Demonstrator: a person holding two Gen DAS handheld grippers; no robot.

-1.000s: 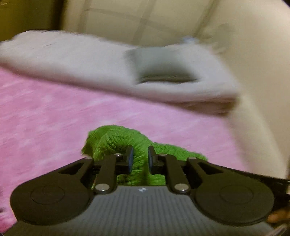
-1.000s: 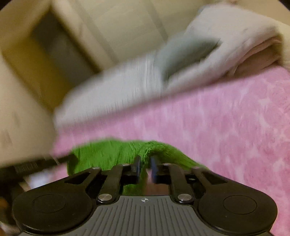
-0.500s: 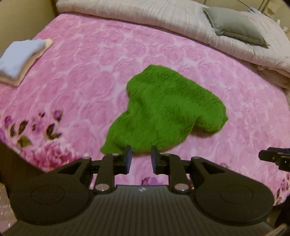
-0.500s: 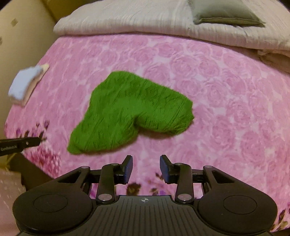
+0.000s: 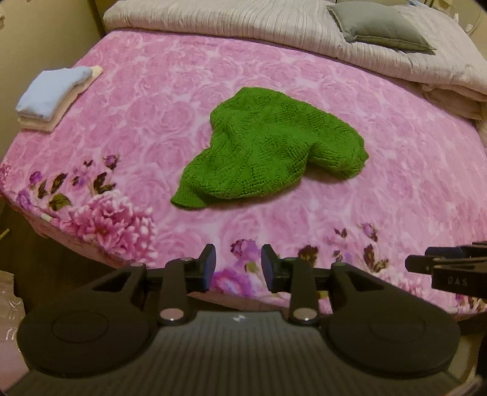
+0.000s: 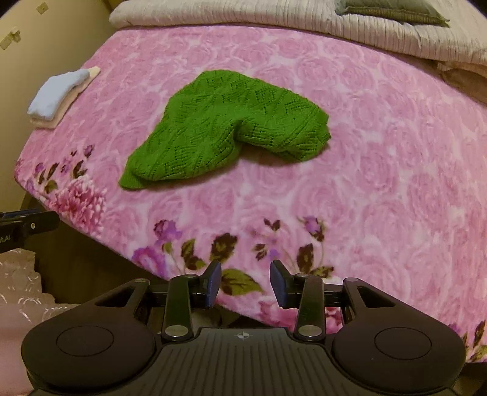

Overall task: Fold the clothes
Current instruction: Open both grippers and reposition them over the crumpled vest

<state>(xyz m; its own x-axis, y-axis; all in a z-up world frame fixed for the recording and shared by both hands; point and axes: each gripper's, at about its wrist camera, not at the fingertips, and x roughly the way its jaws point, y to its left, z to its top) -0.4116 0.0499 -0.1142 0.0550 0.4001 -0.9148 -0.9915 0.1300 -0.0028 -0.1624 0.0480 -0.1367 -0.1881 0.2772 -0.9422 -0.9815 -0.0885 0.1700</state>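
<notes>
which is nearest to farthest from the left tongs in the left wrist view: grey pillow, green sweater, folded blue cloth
From the left tongs:
1. Green sweater, straight ahead in the middle of the pink blanket.
2. Folded blue cloth, far left edge of the bed, on a cream stack.
3. Grey pillow, far right, at the head of the bed.

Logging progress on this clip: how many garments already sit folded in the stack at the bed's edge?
2 visible: a light blue one on top, a cream one beneath it, at the pink blanket's far left edge. More could be hidden underneath.
</notes>
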